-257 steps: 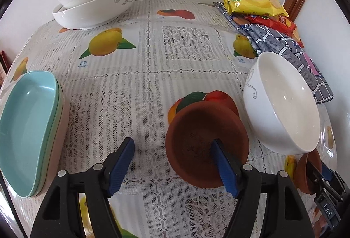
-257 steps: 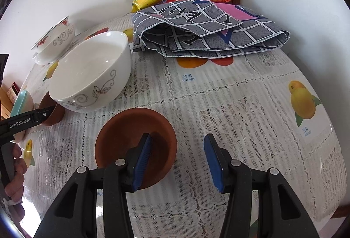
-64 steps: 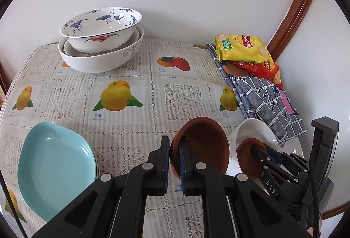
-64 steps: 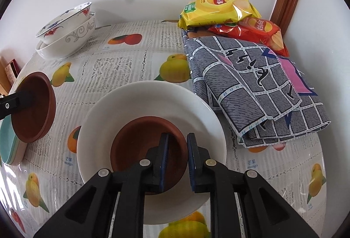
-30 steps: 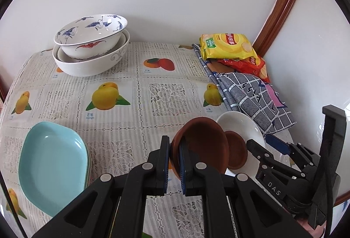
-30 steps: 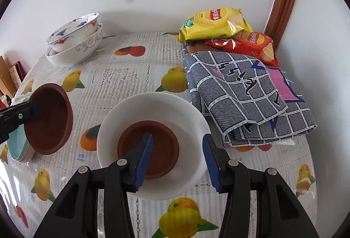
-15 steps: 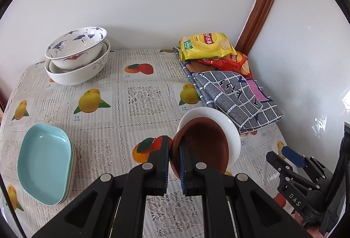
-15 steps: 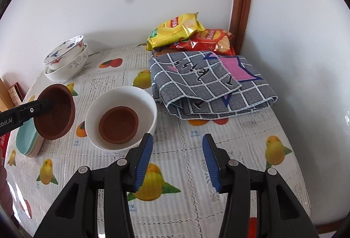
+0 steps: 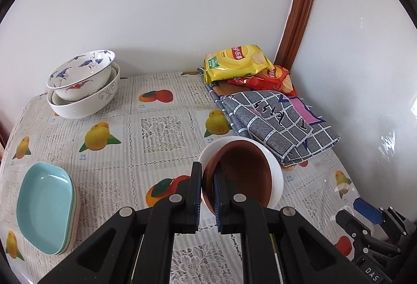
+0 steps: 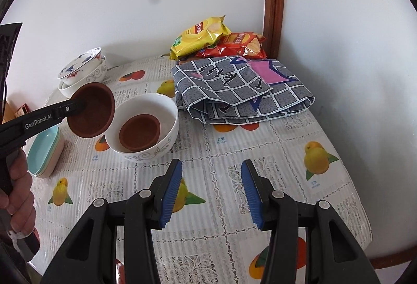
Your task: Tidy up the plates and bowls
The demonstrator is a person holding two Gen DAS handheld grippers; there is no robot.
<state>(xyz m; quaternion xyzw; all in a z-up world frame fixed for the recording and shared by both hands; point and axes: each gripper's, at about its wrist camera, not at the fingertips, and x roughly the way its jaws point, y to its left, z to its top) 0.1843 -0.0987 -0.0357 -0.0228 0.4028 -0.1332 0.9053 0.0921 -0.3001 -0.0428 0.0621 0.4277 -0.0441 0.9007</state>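
The desk (image 10: 299,127) carries nested patterned bowls (image 9: 83,91) at its far left corner and stacked turquoise plates (image 9: 44,208) along the left edge, sorted by kind. Mid-desk, a white bowl (image 10: 166,112) holds one brown saucer (image 10: 139,131). The left tool (image 9: 207,190) is clamped on a second brown saucer (image 9: 242,174), tilted beside the bowl, probably to nest inside. The right tool (image 10: 211,192) hangs apart, empty.

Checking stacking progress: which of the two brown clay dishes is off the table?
The brown clay dish clamped in the left claw, tilted beside the white bowl; the other dish lies inside that bowl.
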